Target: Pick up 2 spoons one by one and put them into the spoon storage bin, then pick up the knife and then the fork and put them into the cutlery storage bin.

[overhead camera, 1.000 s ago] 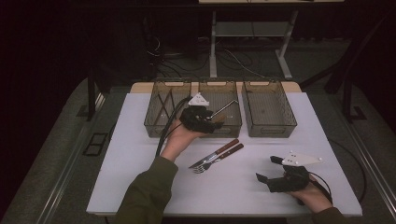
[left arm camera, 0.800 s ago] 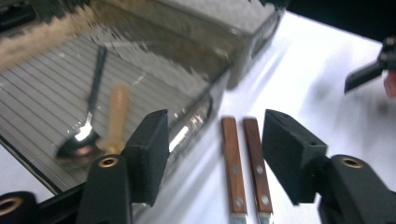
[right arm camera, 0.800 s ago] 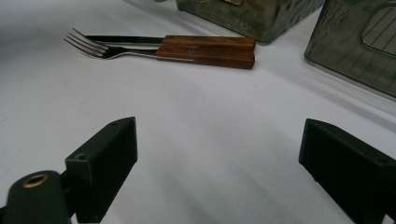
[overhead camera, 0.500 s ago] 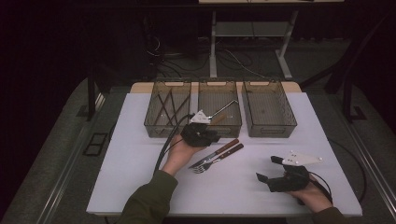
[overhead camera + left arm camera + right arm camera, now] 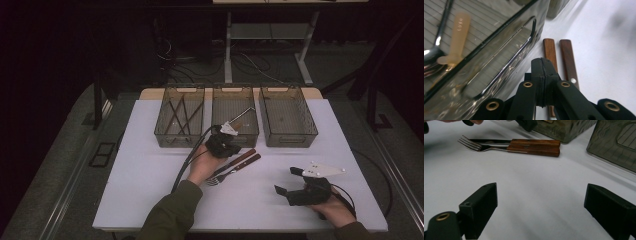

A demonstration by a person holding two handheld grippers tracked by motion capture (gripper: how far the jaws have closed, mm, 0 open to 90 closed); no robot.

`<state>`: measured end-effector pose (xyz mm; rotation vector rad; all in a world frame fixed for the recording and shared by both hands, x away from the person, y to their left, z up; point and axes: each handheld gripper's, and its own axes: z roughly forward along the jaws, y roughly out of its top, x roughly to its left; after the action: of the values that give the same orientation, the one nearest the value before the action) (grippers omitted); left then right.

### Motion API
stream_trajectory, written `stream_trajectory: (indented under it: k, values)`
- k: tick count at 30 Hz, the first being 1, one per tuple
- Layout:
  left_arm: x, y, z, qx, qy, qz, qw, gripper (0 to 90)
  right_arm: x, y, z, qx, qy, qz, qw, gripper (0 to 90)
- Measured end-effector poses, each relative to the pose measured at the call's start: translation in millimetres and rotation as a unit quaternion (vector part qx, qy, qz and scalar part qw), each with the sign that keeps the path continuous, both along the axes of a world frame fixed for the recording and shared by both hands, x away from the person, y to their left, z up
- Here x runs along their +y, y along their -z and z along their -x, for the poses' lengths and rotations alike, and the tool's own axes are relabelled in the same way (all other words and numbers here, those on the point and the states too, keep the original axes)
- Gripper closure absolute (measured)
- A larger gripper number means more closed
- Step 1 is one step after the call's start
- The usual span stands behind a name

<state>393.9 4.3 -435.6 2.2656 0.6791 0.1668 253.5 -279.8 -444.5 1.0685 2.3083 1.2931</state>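
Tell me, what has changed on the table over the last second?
The left hand-held gripper came back from over the middle basket and sank toward the wooden-handled fork and knife. Its jaws have just been closing and now meet with nothing between them. The right hand-held gripper stayed put, open, and the fork, the knife and the three baskets kept their places.

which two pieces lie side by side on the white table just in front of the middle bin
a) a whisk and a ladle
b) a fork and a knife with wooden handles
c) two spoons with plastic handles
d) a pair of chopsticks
b: the fork and the knife lie parallel with brown wooden handles, just in front of the middle bin.
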Motion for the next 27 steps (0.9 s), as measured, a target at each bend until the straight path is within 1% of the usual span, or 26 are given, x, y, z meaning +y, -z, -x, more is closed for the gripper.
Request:
stream_trajectory:
  k: [1, 3, 5, 8, 9, 11, 12, 13, 17, 19, 24, 26, 27]
  values:
    - [-2.2, 1.2, -0.6, 0.001, -0.001, -0.004, 1.0000, 89.9, 0.0, 0.0, 0.2, 0.000, 0.000, 0.000, 1.0000, 11.1]
    - [-6.2, 2.6, -1.9, -0.004, -0.001, -0.011, 0.9999, 90.0, 0.0, -0.3, 0.7, 0.001, 0.000, -0.002, 1.0000, 11.1]
    - [-10.3, 3.6, -2.3, -0.003, -0.002, -0.012, 0.9999, 89.9, -0.2, -0.5, 0.9, 0.000, -0.001, -0.001, 1.0000, 11.1]
    - [-15.5, 5.1, -4.2, -0.009, 0.005, -0.022, 0.9997, 89.9, -0.3, -0.6, 0.6, 0.000, 0.000, -0.003, 1.0000, 11.1]
    - [-17.2, 6.2, -4.4, -0.007, 0.005, -0.022, 0.9997, 89.9, -0.2, -0.6, 0.5, 0.000, -0.001, -0.002, 1.0000, 11.1]
    - [-19.8, 8.2, -5.5, -0.009, 0.008, -0.030, 0.9995, 89.9, 0.1, -0.5, 0.3, 0.000, -0.001, -0.001, 1.0000, 11.1]
    - [-21.0, 8.8, -5.5, -0.004, 0.009, -0.032, 0.9994, 89.9, 0.2, -0.4, 0.3, 0.000, -0.002, -0.001, 1.0000, 11.1]
    - [-22.0, 9.5, -5.8, -0.007, 0.010, -0.034, 0.9993, 89.9, 0.3, -0.6, 0.4, 0.001, -0.002, -0.001, 1.0000, 11.1]
    - [-24.6, 9.3, -4.7, -0.001, 0.012, -0.034, 0.9994, 90.0, 0.3, -1.2, 0.8, -0.001, -0.002, -0.002, 1.0000, 11.1]
    - [-25.0, 9.0, -4.7, -0.002, 0.016, -0.036, 0.9992, 89.9, 0.3, -0.9, 1.0, -0.001, -0.003, -0.002, 1.0000, 11.1]
    - [-24.9, 8.0, -2.4, 0.010, 0.018, -0.036, 0.9992, 89.9, -0.4, -1.2, 1.3, -0.001, -0.001, -0.002, 1.0000, 11.1]
    - [-25.5, 7.5, -1.5, 0.009, 0.024, -0.037, 0.9990, 90.0, 0.2, -1.3, 1.4, -0.001, -0.001, -0.003, 1.0000, 11.1]
    - [-26.1, 7.6, -0.4, 0.013, 0.025, -0.035, 0.9990, 90.0, 0.4, -1.1, 1.2, -0.002, -0.003, -0.002, 1.0000, 11.1]
